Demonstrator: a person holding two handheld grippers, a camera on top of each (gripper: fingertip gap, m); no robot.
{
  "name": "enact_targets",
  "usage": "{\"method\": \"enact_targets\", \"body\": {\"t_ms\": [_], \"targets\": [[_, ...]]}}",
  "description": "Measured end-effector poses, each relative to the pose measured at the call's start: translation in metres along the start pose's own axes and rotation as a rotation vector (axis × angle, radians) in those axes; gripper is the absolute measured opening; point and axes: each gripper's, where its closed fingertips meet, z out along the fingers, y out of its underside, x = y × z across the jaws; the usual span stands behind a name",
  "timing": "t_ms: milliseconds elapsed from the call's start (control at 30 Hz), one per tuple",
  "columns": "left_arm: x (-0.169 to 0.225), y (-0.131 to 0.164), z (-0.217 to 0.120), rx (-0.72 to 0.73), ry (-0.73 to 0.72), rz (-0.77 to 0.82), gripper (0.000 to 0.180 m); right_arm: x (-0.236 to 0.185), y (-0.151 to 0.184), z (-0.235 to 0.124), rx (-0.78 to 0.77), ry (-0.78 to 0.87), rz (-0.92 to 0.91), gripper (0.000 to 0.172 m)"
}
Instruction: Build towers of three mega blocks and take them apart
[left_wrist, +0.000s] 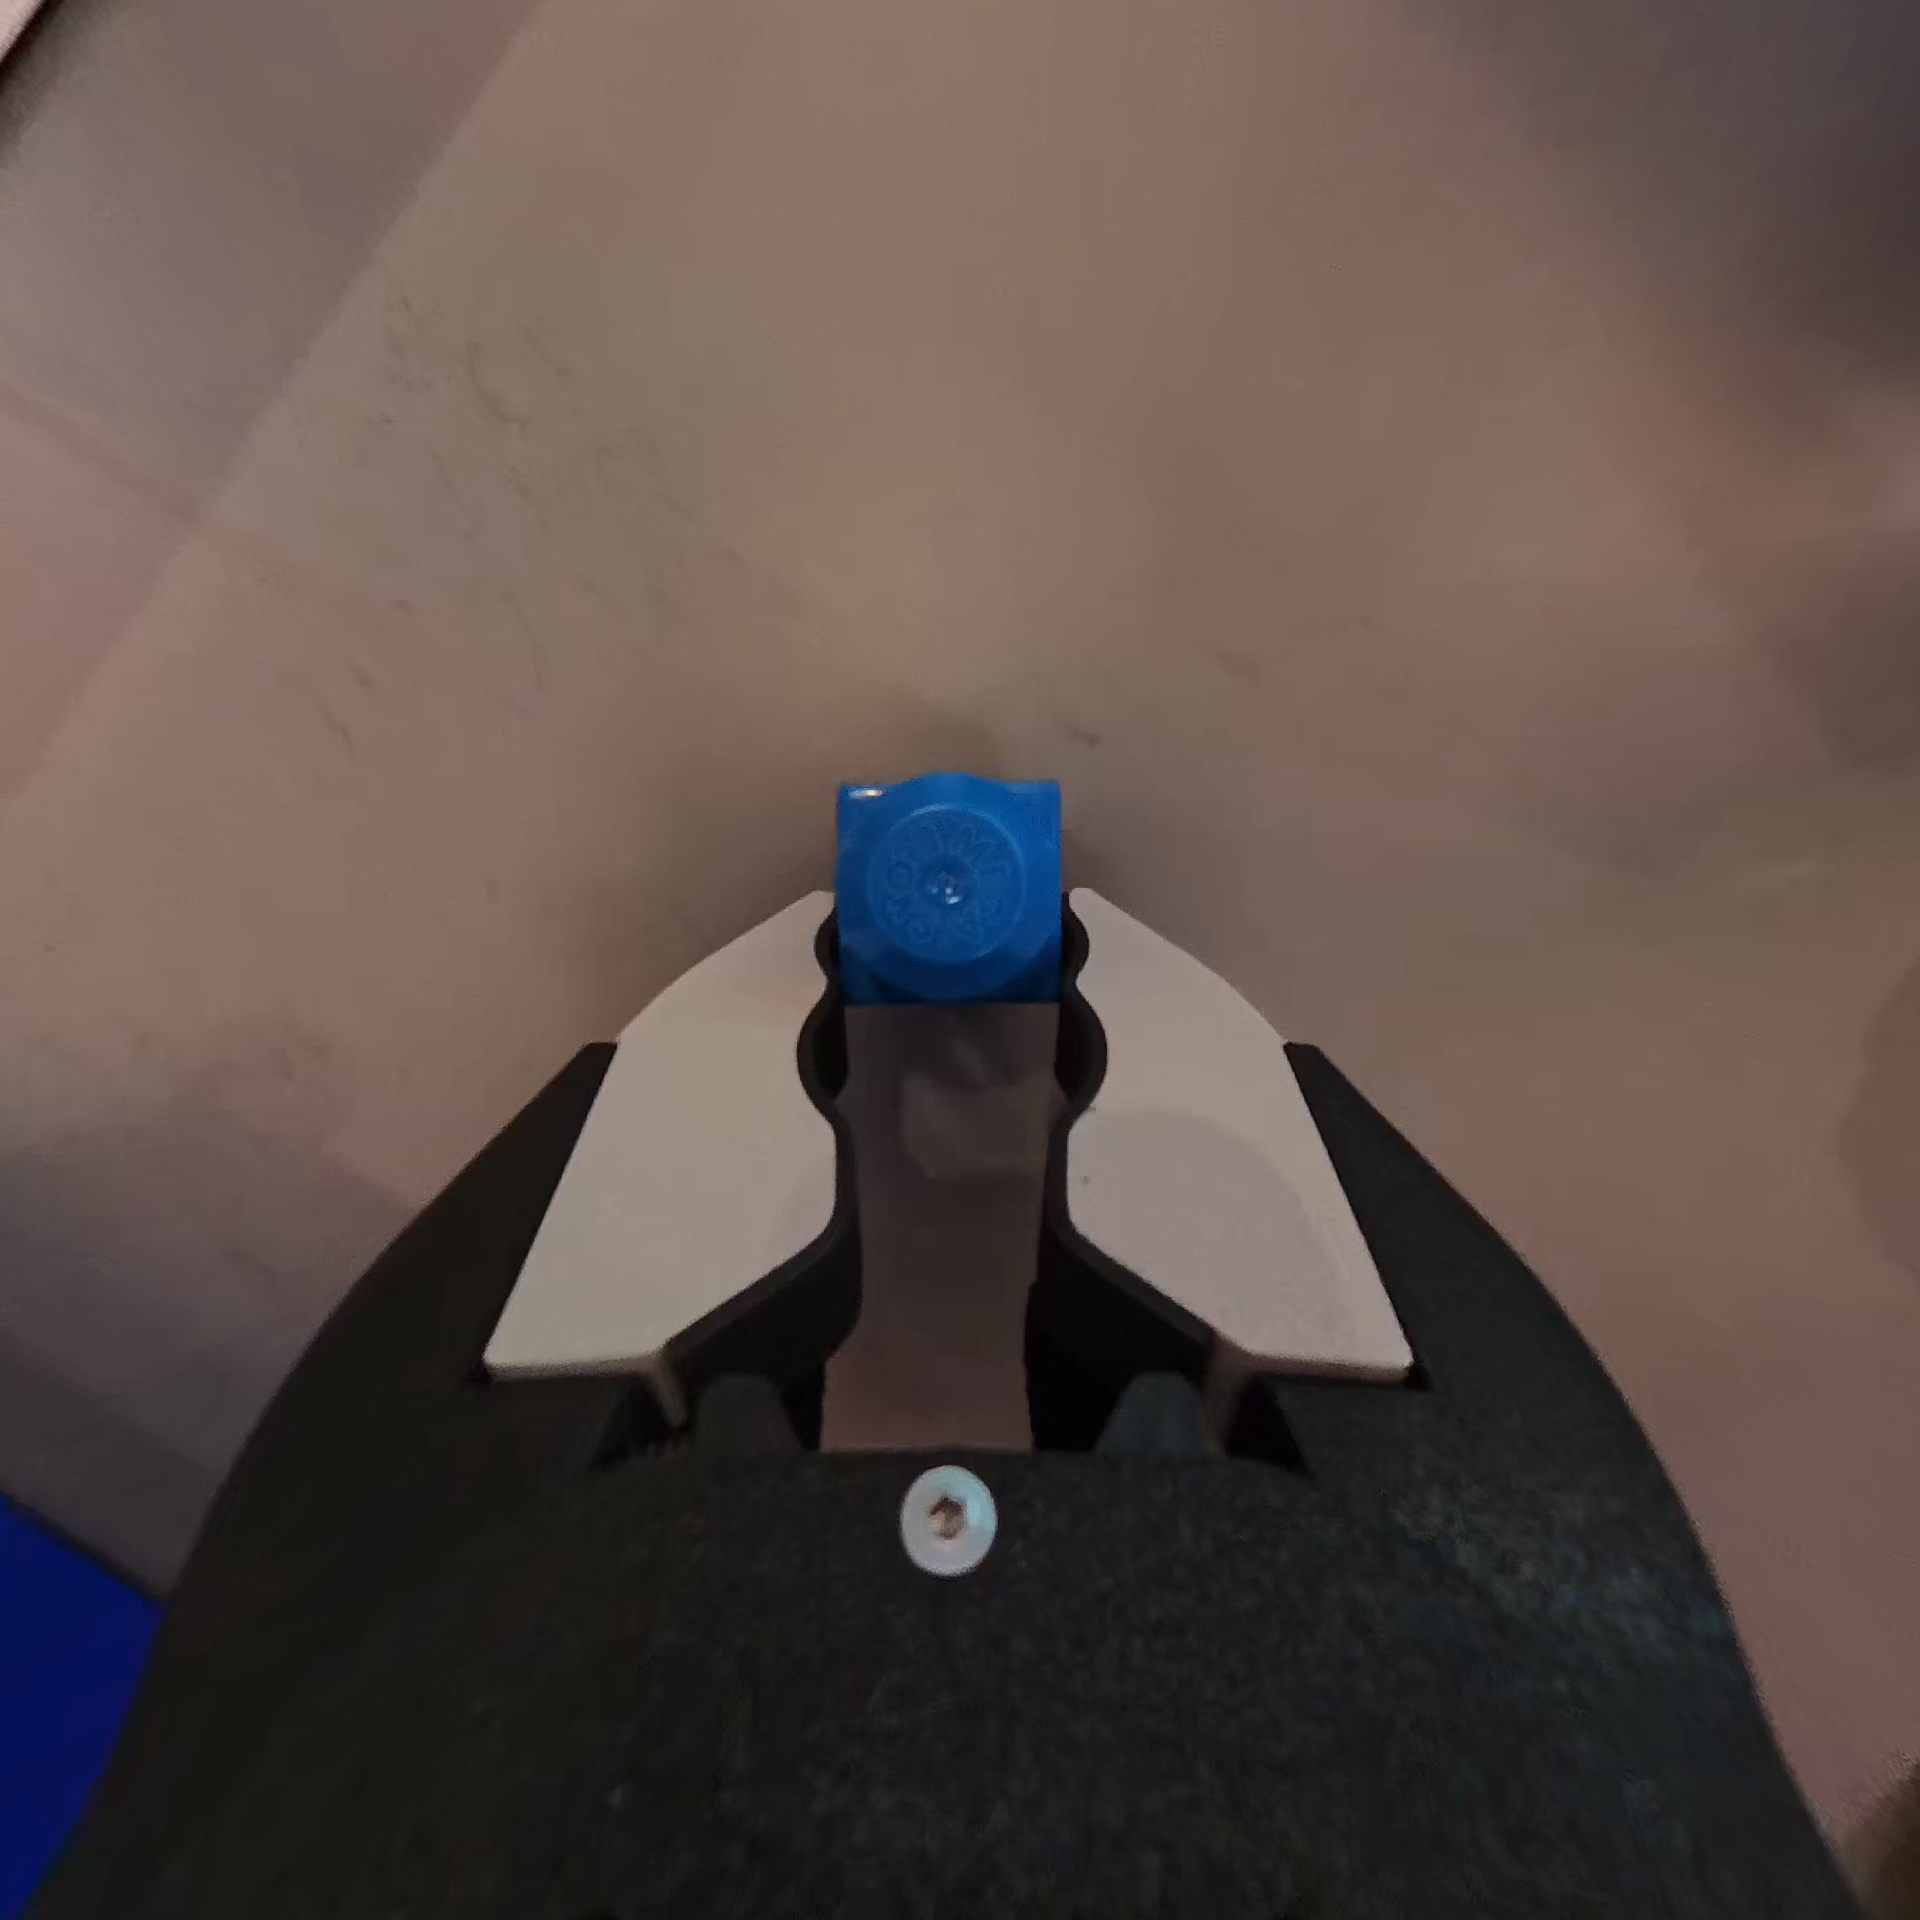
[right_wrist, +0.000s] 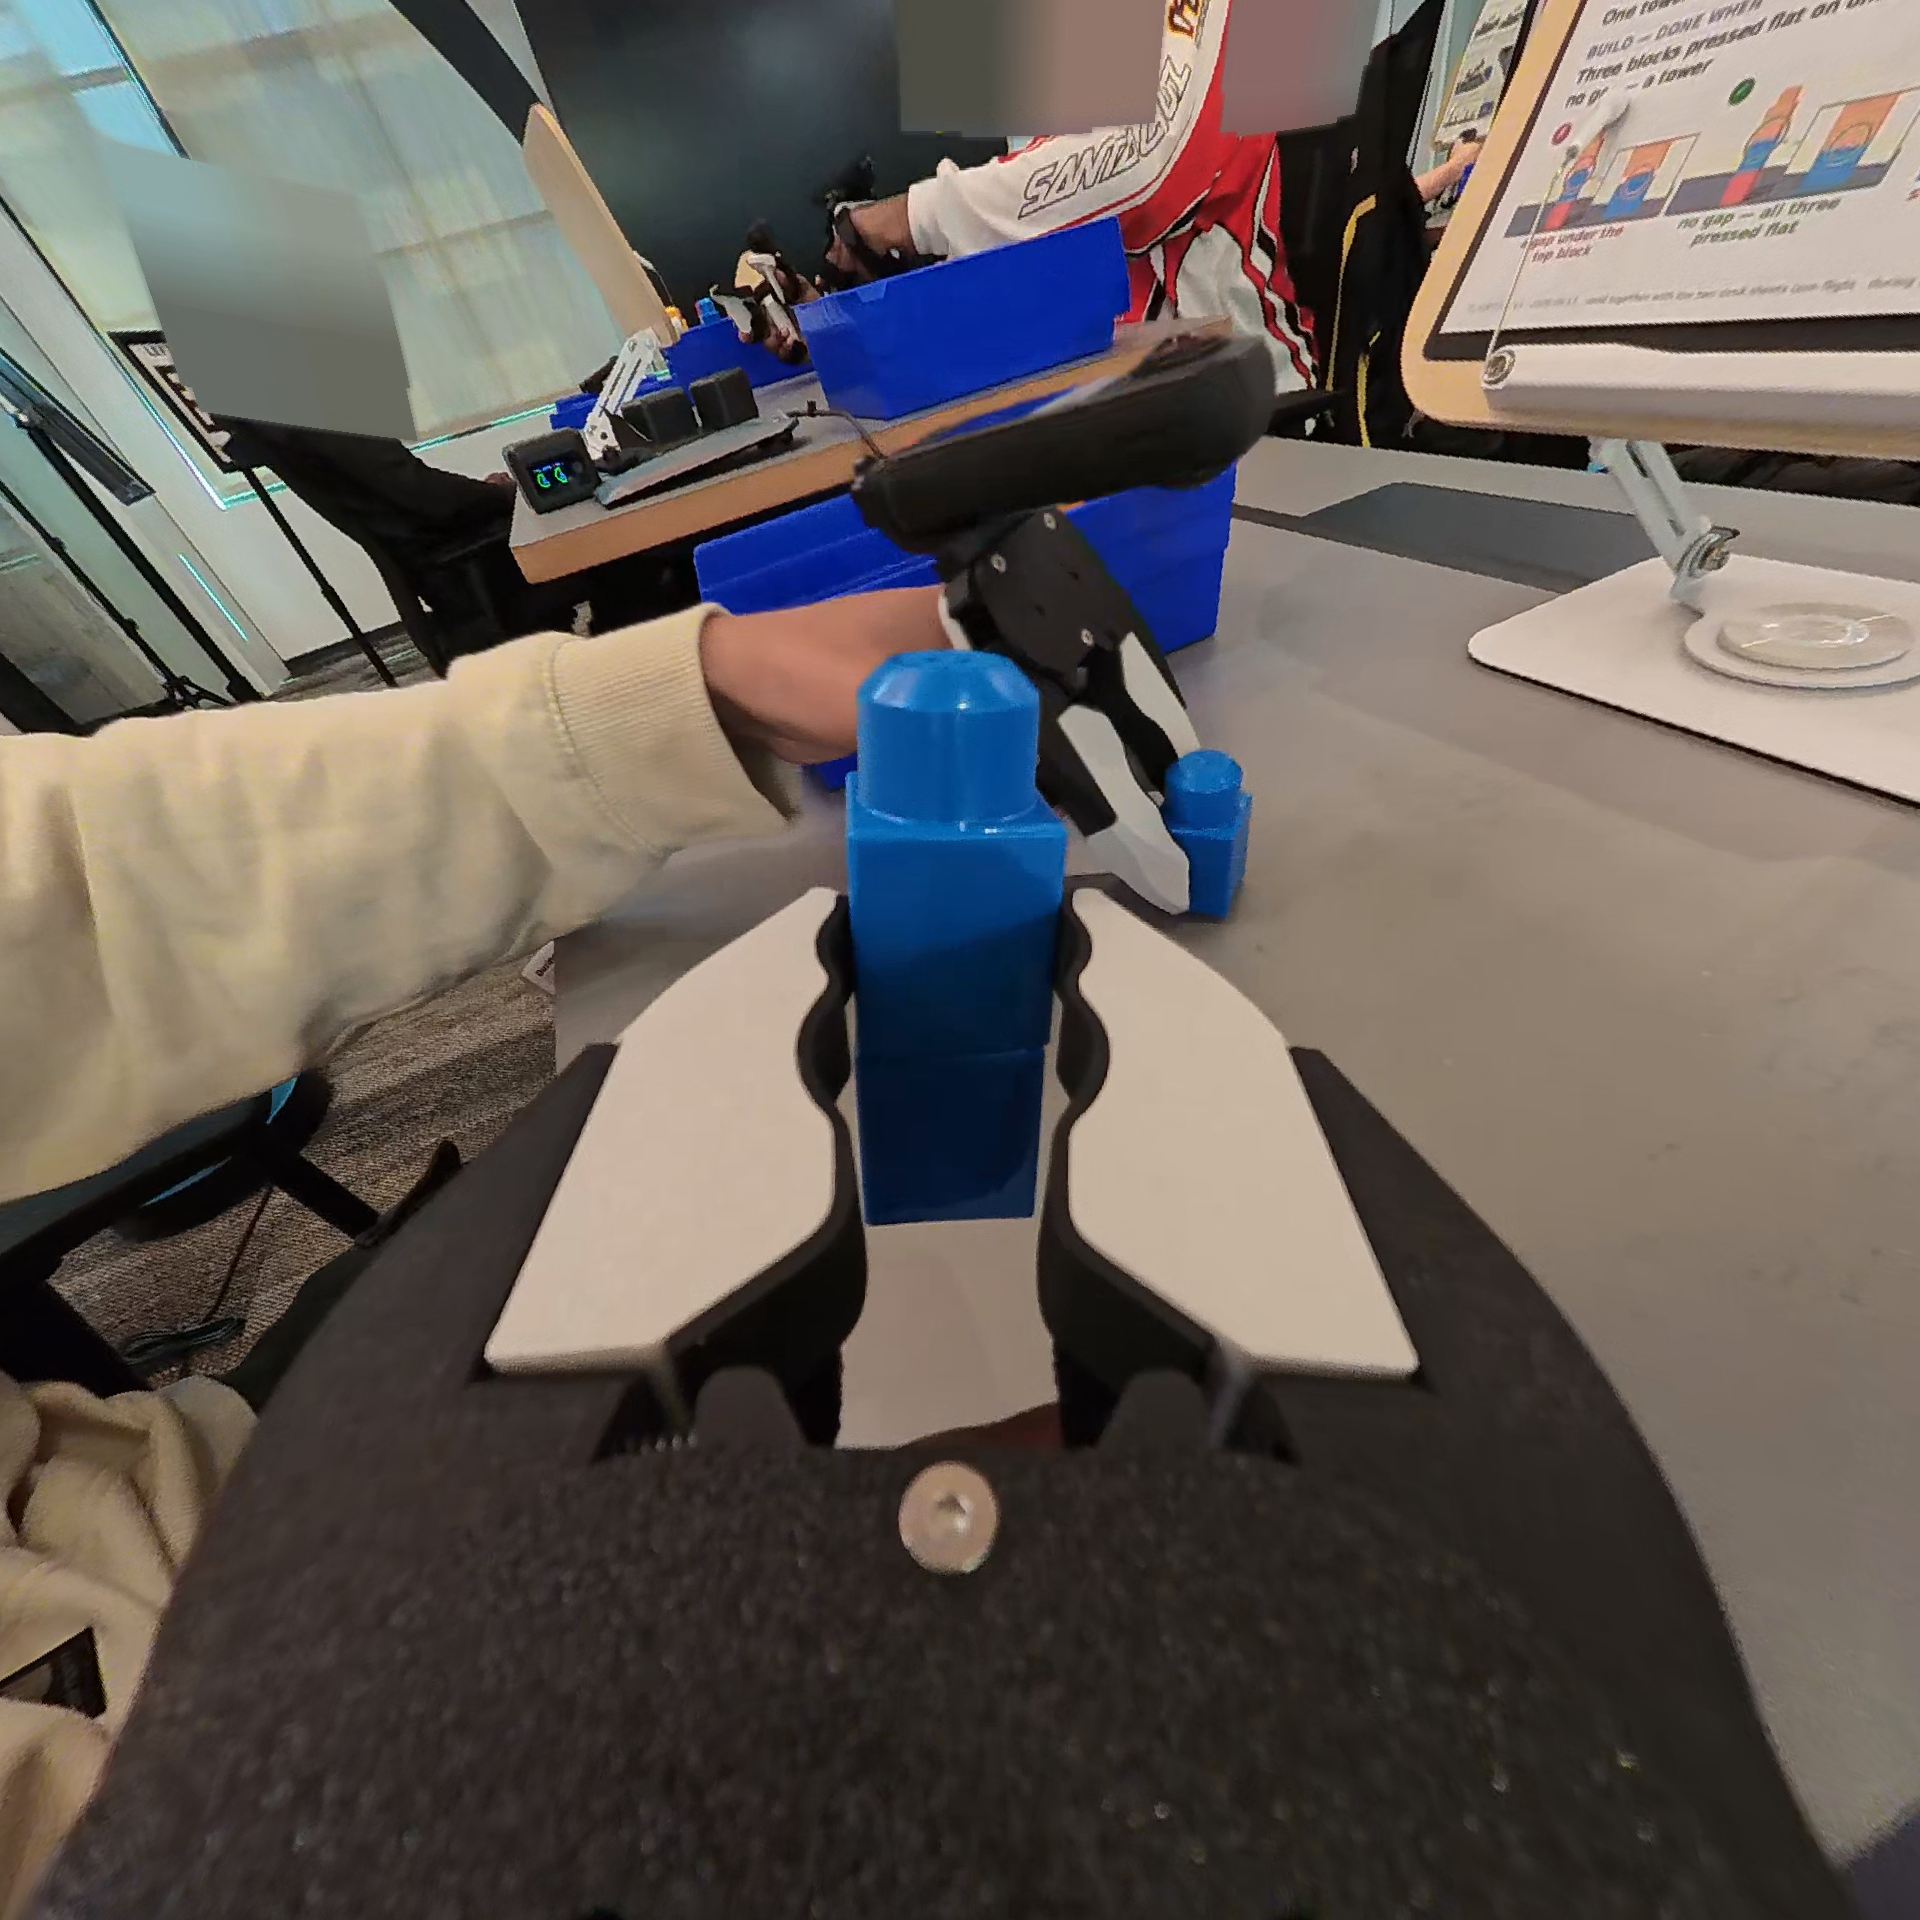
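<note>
My left gripper (left_wrist: 948, 935) points straight down at the grey table (left_wrist: 935, 468) and is shut on a single blue block (left_wrist: 948, 899), stud facing the camera. In the right wrist view the same left gripper (right_wrist: 1169, 883) grips that blue block (right_wrist: 1214, 831), which stands on the table. My right gripper (right_wrist: 951, 956) is shut on a stack of two blue blocks (right_wrist: 951, 935), upright with the stud on top, held just left of and nearer than the single block.
A blue bin (right_wrist: 1195, 582) sits behind the left gripper. A tablet stand with an instruction sheet (right_wrist: 1683, 208) is at the far right on a white base (right_wrist: 1714, 665). The table edge (right_wrist: 556, 997) is at the left. Another table with bins and a person lies beyond.
</note>
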Motion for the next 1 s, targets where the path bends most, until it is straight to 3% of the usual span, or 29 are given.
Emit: {"method": "enact_targets", "body": {"t_ms": [167, 233, 367, 433, 500, 567, 667, 733, 800, 867, 1000], "targets": [[0.003, 0.0, 0.008, -0.003, 0.017, 0.023, 0.037, 0.003, 0.002, -0.001, -0.013, 0.014, -0.007, 0.037], [0.003, 0.001, 0.006, -0.012, 0.009, 0.032, 0.048, 0.004, 0.004, 0.0, -0.014, 0.016, 0.003, 0.037], [0.009, -0.012, -0.034, 0.083, -0.012, 0.051, 0.064, 0.004, 0.004, 0.0, 0.007, -0.001, 0.037, 0.037], [0.041, -0.025, -0.064, 0.205, 0.078, 0.105, 0.065, -0.004, -0.002, 0.0, 0.046, -0.059, 0.084, 0.037], [0.091, -0.032, -0.088, 0.32, 0.258, 0.161, 0.065, -0.013, -0.011, 0.0, 0.101, -0.131, 0.135, 0.037], [0.143, -0.03, -0.101, 0.382, 0.443, 0.218, 0.064, -0.022, -0.015, 0.002, 0.138, -0.193, 0.185, 0.037], [0.19, -0.023, -0.108, 0.433, 0.602, 0.265, 0.064, -0.033, -0.015, 0.009, 0.159, -0.241, 0.204, 0.037], [0.201, -0.025, -0.109, 0.473, 0.67, 0.232, 0.059, -0.041, -0.016, 0.012, 0.177, -0.271, 0.203, 0.036], [0.201, -0.026, -0.111, 0.513, 0.717, 0.189, 0.037, -0.046, -0.017, 0.013, 0.19, -0.281, 0.196, 0.036], [0.202, -0.024, -0.112, 0.533, 0.78, 0.155, 0.036, -0.048, -0.015, 0.015, 0.181, -0.278, 0.188, 0.036], [0.203, -0.014, -0.102, 0.507, 0.764, 0.153, 0.036, -0.046, -0.016, 0.016, 0.228, -0.265, 0.19, 0.036]]}}
